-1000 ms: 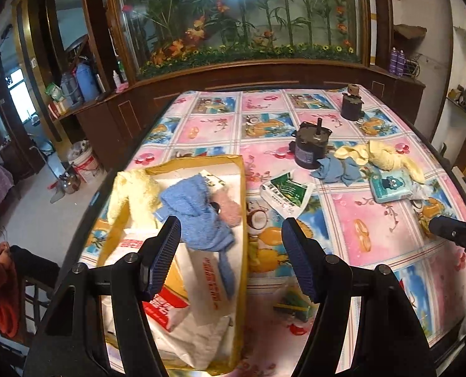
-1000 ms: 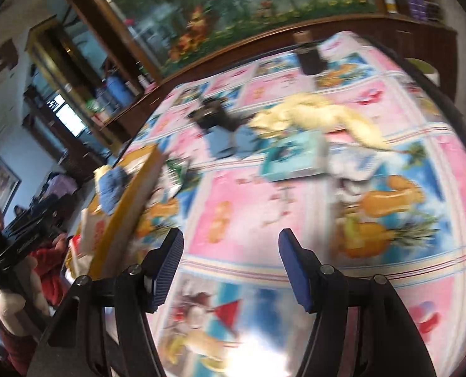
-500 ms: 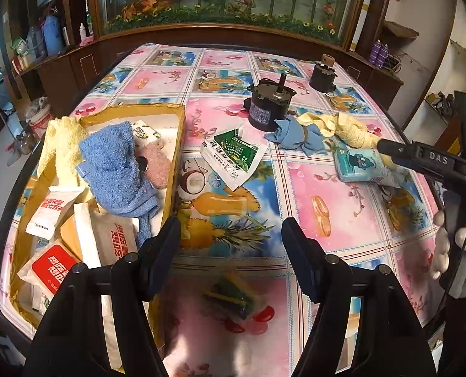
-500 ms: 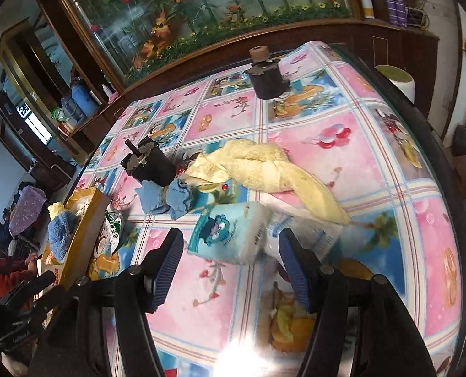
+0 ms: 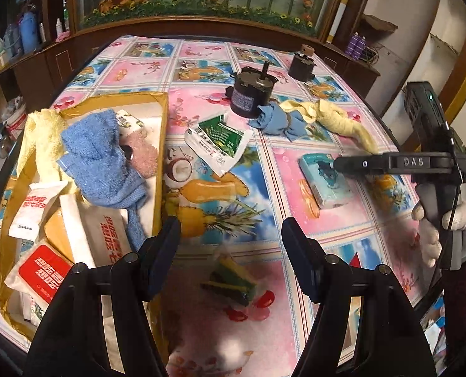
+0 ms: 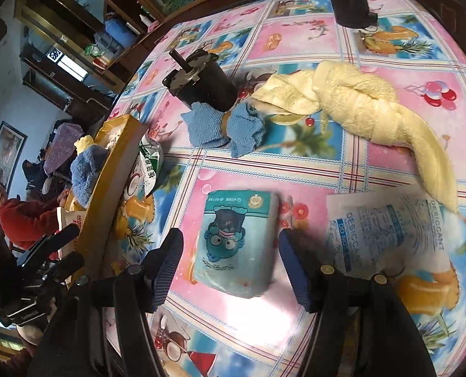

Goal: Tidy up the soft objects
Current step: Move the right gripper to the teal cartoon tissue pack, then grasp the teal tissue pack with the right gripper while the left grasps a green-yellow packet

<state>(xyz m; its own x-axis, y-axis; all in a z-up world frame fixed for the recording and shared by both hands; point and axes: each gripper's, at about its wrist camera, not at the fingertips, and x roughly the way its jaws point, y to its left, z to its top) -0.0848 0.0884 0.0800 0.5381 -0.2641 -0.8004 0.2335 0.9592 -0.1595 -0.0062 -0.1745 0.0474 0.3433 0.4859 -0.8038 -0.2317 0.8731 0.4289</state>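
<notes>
While the right gripper (image 6: 230, 260) hangs released over the teal tissue pack (image 6: 236, 242), straddle its short sides, drop lower, then clamp. Left gripper (image 5: 230, 251) gapes empty beside the cardboard box (image 5: 157, 144); tissue pack lies right of that box.

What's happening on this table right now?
A person with a handheld gripper in each hand is sorting soft items into a cardboard box. The right gripper, jaws open, straddles a teal tissue pack without pressing it. The left gripper hangs open above a bagged sponge.
</notes>
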